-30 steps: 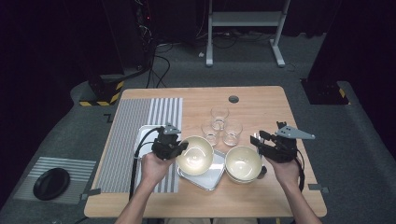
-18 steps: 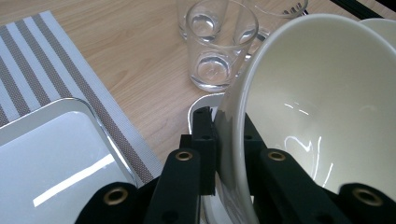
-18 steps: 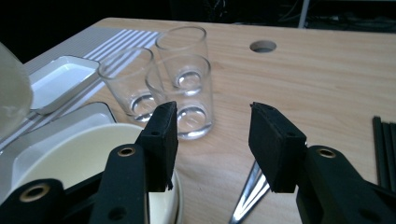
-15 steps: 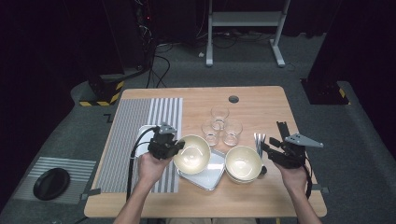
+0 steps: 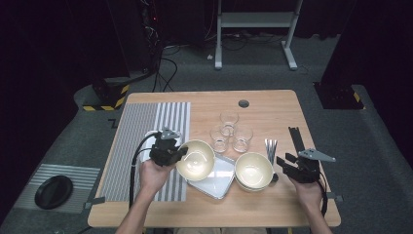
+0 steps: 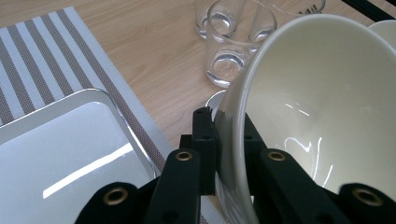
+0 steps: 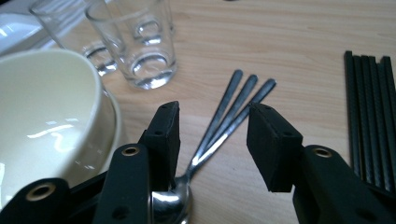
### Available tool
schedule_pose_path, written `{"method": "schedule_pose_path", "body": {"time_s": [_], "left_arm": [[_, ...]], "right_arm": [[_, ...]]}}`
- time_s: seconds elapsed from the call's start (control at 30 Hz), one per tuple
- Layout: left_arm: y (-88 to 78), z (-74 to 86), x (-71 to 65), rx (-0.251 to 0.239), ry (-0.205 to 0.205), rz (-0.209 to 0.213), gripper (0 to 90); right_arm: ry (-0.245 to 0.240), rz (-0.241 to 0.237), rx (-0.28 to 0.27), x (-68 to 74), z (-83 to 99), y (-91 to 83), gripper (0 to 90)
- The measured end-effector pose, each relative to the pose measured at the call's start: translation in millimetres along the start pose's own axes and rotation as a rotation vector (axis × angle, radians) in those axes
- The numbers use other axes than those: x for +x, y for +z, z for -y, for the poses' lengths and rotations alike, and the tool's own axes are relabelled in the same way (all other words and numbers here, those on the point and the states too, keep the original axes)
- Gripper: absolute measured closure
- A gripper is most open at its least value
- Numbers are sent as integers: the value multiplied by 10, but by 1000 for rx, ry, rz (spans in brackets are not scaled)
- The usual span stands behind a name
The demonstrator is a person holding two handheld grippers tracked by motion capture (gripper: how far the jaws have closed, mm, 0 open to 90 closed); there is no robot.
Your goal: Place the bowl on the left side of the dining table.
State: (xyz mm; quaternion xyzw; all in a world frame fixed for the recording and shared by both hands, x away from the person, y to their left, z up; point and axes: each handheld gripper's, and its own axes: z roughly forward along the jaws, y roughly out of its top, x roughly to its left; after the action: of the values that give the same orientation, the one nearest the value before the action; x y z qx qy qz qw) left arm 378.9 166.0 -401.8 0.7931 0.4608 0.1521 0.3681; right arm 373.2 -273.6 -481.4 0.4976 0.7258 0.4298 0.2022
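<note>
— What have your fingers got, nearest first?

— My left gripper [image 5: 170, 151] is pinched on the rim of a cream bowl [image 5: 196, 159]; in the left gripper view the fingers [image 6: 205, 140] clamp the bowl's wall from both sides and the bowl is tipped up on edge. It hangs over the near-left part of the silver tray [image 5: 216, 181], which lies on the worktop [image 5: 272, 105] beside the striped mat [image 5: 141, 126].

— And the right?

— My right gripper [image 5: 287, 167] is low, just right of the stacked bowls [image 5: 253, 170]. Its jaws have just been closing a little yet stand apart, with the handles of the spoons [image 7: 229, 119] running between them, pads not pressing on them.

— Beyond that?

— Three glasses [image 5: 229, 130] behind the bowls, black chopsticks [image 5: 295, 139] off to the right.
</note>
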Motion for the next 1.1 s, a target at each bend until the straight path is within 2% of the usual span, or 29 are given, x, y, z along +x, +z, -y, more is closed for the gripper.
{"method": "schedule_pose_path", "body": {"time_s": [0.2,0.27,0.37,0.43,0.53,0.83,0.93,1.03,1.1], "left_arm": [[-17,5,28,-3,-4,-3,830],[-23,11,34,-4,-19,-11,830],[-27,10,47,-2,-11,-11,830],[-26,12,49,-5,-20,-11,830],[-31,14,67,-4,-25,-17,830],[-50,32,114,-6,-36,-24,829],[-65,52,140,-2,-46,-30,829],[-78,61,160,2,-39,-35,830],[-83,67,174,-2,-50,-34,830]], "right_arm": [[-17,31,37,-39,105,59,561],[-16,38,40,-55,134,73,561],[5,43,54,-64,171,91,557],[-5,47,54,-77,181,99,555],[15,58,65,-87,209,113,549],[5,83,79,-95,227,160,518],[-24,91,107,-89,243,206,515],[-24,96,111,-75,249,220,515],[-22,98,112,-69,251,227,514]]}}
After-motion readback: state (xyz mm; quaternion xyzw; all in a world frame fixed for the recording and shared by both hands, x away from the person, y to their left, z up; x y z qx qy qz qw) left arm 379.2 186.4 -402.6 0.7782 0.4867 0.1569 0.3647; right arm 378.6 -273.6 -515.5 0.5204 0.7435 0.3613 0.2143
